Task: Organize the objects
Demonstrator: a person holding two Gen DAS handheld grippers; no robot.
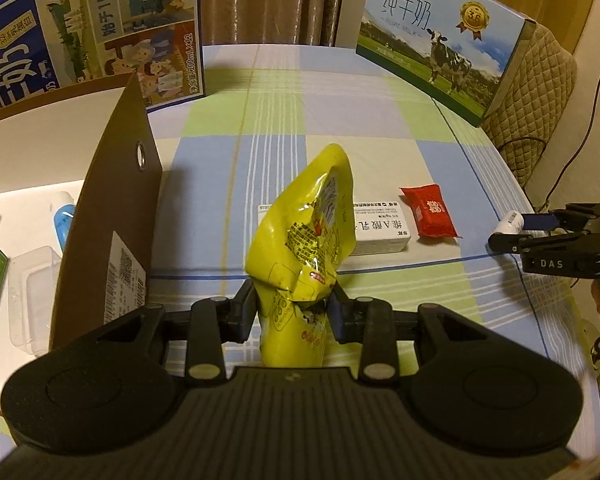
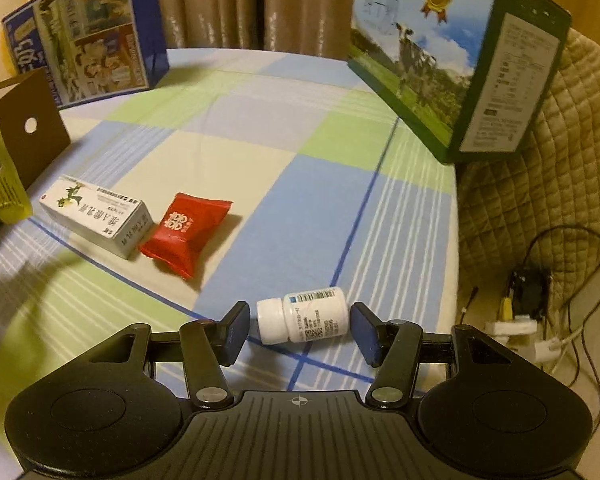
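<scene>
Left hand-held gripper (image 1: 293, 312) was clamped on the yellow pouch (image 1: 306, 240), pinching it low down with the top sticking up and flopping over. It was held above the near part of the counter (image 1: 332, 120), just beside the brown cardboard flap (image 1: 111, 208) of the open box at the left edge. The pouch looked light, soft and crinkly, with glossy film: likely slippery, and it deforms under the pads. My call: the low grip was OK for carrying, but the top will swing, so clear the flap before dropping it in.

Right hand-held gripper (image 2: 298, 330) was spread wide, jaws either side of the white pill bottle (image 2: 304, 316) and not touching it. The bottle lay on its side near the right edge of the counter, cap toward the left jaw. It looked like rigid plastic, light, smooth and round, so it would probably roll or squirt out if pinched off-centre. As the jaws stood, closing would catch it end to end, cap and base; across the labelled body seemed the safer hold.

Still out near the middle of the counter were the white medicine box (image 2: 99, 216), stiff with flat faces and an easy grab across its narrow sides, and the red sachet (image 2: 187, 232) touching it, soft and flat, best pinched by an edge.
</scene>
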